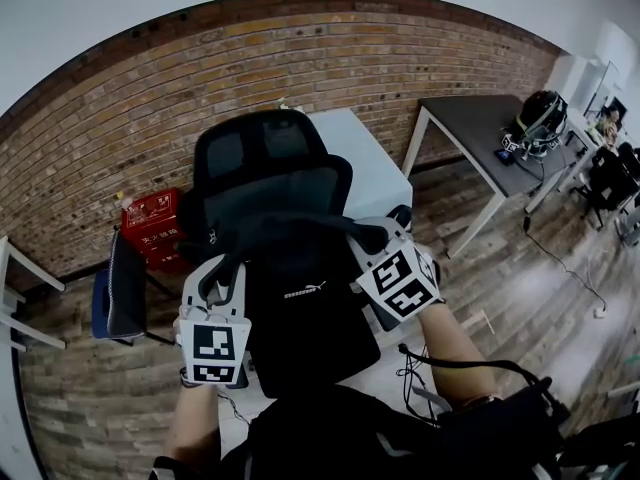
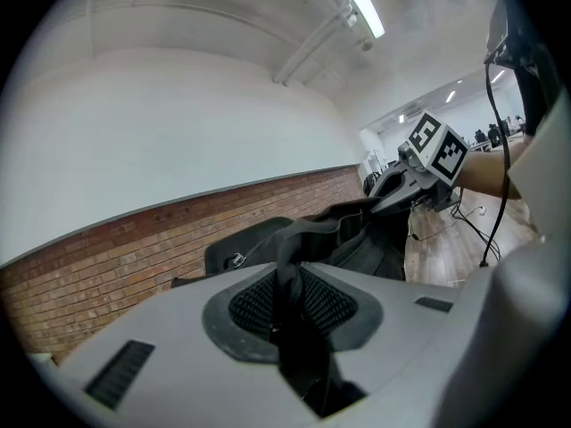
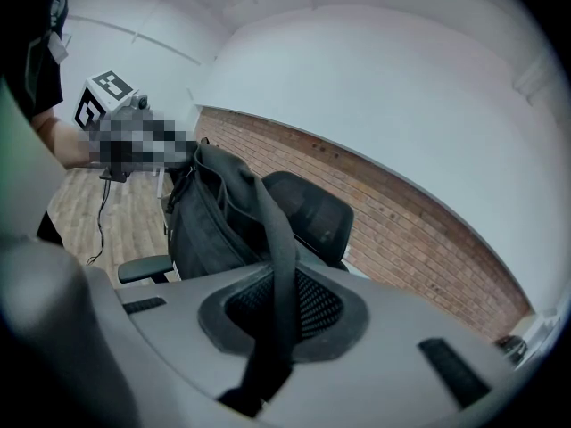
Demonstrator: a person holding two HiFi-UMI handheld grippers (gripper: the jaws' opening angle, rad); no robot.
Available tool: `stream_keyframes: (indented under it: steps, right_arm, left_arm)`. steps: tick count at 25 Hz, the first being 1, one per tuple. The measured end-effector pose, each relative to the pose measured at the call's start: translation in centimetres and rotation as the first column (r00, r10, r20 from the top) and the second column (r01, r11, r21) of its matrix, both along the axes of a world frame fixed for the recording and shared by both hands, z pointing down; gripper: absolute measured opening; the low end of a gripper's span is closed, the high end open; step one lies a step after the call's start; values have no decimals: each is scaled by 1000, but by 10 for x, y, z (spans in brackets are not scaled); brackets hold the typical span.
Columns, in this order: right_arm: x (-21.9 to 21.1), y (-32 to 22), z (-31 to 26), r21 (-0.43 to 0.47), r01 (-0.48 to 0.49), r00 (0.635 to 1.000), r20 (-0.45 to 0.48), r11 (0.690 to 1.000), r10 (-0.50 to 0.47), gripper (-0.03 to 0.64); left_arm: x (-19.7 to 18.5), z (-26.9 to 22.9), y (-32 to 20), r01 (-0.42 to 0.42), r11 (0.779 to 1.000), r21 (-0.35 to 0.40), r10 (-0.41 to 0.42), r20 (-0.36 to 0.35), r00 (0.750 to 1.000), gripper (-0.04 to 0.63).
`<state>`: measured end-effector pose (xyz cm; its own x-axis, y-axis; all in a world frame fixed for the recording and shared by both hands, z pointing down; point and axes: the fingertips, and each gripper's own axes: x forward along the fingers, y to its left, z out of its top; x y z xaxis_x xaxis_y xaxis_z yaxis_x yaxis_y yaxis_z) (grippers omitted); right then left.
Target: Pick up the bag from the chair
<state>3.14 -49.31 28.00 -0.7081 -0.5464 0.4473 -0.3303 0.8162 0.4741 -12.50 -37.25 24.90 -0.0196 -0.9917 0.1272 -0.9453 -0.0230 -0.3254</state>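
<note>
A black bag (image 1: 310, 308) hangs by its straps in front of a black mesh office chair (image 1: 270, 168). My left gripper (image 1: 222, 270) is shut on the bag's left strap, and my right gripper (image 1: 377, 238) is shut on the right strap. In the left gripper view the strap (image 2: 287, 279) runs across the ribbed pad and up to the bag (image 2: 361, 239); the chair back (image 2: 241, 250) shows behind it. In the right gripper view the other strap (image 3: 282, 275) crosses the pad, with the bag (image 3: 201, 226) and the chair (image 3: 317, 217) beyond. Whether the bag's bottom rests on the seat is hidden.
A white table (image 1: 365, 163) stands behind the chair against the brick wall. A dark desk (image 1: 475, 118) with a helmet (image 1: 540, 118) is at right. A red crate (image 1: 152, 223) and a blue chair (image 1: 112, 290) sit at left. Cables (image 1: 420, 368) trail on the wood floor.
</note>
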Motion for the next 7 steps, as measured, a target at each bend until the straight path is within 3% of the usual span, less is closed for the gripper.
stream_keyframes:
  steps: [7]
  right_arm:
    - [2,1,0,-3,6,1000,0,1000,-6,43]
  left_arm:
    - [1,-2,-1,2,1000,-1,-2,-4,1000,85]
